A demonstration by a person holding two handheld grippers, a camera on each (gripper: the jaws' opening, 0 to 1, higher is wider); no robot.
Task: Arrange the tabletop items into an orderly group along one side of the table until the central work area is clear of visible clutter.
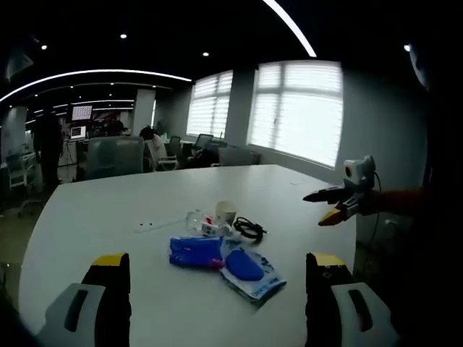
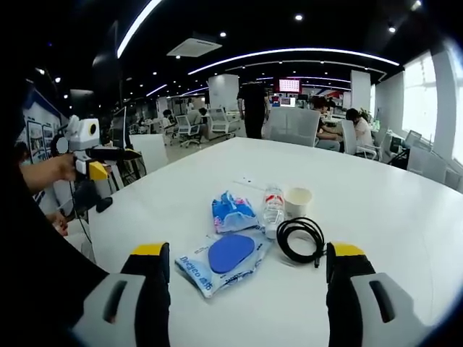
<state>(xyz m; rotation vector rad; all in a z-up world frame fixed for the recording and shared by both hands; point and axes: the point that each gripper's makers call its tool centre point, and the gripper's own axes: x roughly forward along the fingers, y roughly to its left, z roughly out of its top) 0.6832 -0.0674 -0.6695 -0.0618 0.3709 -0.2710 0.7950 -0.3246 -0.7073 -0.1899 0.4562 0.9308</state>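
Both grippers hang released above the white surface [image 2: 405,210], the right gripper [image 2: 242,278] nearest a clear pouch [image 2: 223,259] with a blue pad. Just beyond it, clustered mid-surface, lie a blue packet [image 2: 233,212], a coiled black cable [image 2: 300,238], a bottle [image 2: 273,205] and a paper cup [image 2: 297,201]. The left gripper [image 1: 215,285] faces the same cluster from the opposite side.

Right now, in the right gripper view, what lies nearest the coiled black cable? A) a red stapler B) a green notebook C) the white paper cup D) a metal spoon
C: the white paper cup stands just beyond the coiled black cable on the white table, beside the clear plastic bottle; no stapler, spoon or notebook lies there.
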